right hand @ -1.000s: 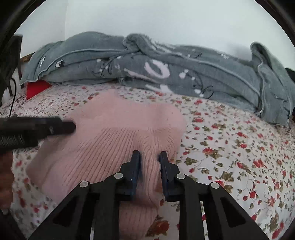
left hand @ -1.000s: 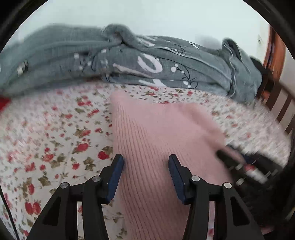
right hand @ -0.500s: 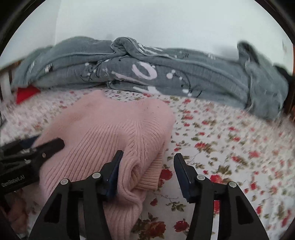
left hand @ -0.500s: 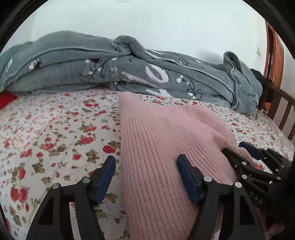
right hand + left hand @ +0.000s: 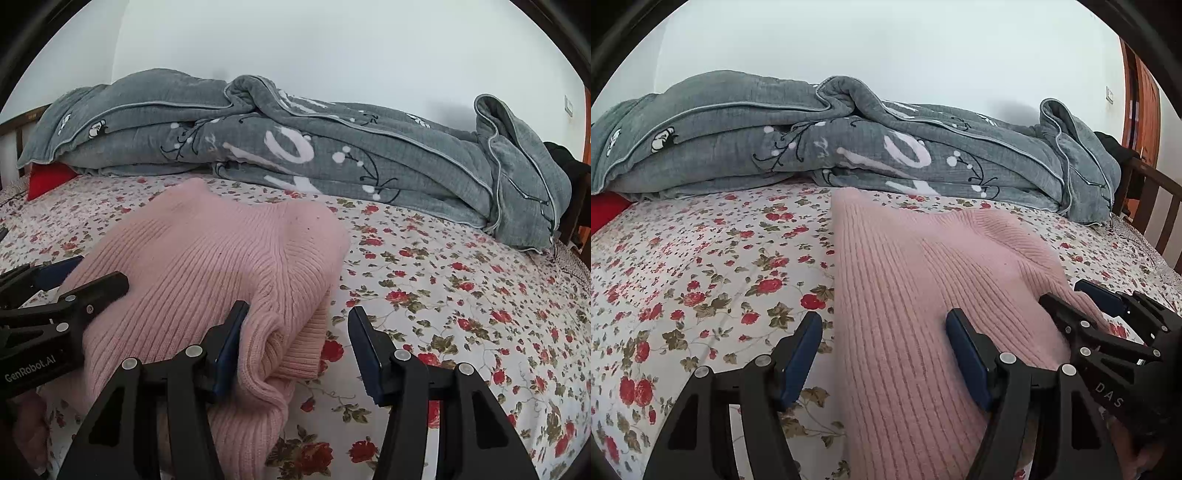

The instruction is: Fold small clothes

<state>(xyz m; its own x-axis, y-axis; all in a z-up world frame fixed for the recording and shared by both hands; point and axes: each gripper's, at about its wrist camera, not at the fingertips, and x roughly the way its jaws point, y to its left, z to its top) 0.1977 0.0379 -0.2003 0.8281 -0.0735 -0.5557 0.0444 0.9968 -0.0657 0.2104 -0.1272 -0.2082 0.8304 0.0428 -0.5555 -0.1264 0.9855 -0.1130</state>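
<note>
A pink ribbed sweater [image 5: 923, 266] lies folded on the floral bed sheet [image 5: 701, 277]. My left gripper [image 5: 882, 325] stands open over the sweater's left edge, its right finger resting on the knit and its left finger above the sheet. In the right wrist view the sweater [image 5: 207, 258] shows a rolled fold at its near right corner. My right gripper [image 5: 298, 312] is open around that corner; its left pad touches the knit, its right pad is clear of it. Each gripper also shows in the other's view: the right gripper [image 5: 1100, 306] and the left gripper [image 5: 74, 280].
A bulky grey quilt [image 5: 332, 155] is piled along the far side of the bed against the white wall. A red item [image 5: 48, 181] peeks out under its left end. A wooden bed rail [image 5: 1160, 206] and an orange door [image 5: 1145, 110] stand at the right.
Both grippers have opened wider. The right one was pinching the sweater's fold and has let it go. The left one has sunk a little toward the bed.
</note>
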